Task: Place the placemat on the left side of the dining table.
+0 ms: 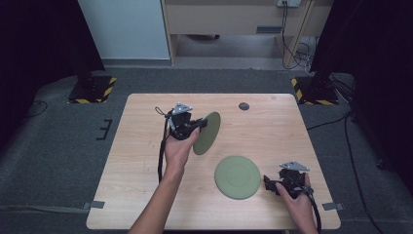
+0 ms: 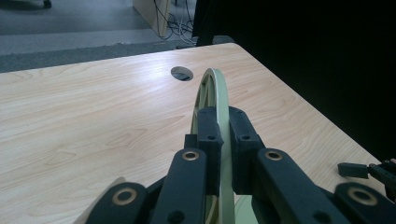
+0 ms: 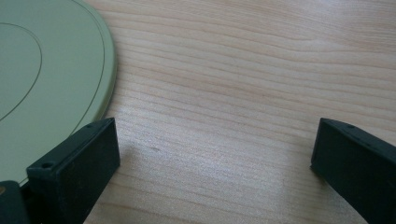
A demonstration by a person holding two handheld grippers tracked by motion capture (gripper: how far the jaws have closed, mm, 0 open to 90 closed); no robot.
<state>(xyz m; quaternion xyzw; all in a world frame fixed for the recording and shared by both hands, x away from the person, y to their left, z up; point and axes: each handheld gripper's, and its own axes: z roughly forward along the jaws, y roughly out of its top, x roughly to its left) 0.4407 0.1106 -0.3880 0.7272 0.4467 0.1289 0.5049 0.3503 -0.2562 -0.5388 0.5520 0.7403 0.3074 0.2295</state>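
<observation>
A round green plastic plate (image 1: 207,132) is held on edge, clamped by the left tool (image 1: 195,124) mid-frame. Another flat green plate (image 1: 237,176) is lying lower centre on the wooden counter (image 1: 141,141); the right tool (image 1: 269,181) is spread wide beside it, nothing gripped.

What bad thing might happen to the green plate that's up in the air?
The left gripper pinches the lifted plate only at its rim, standing on edge, so it might slip and fall onto the table. The other plate lies flat close by, so the two may knock together. The right gripper waits open beside that plate.
</observation>
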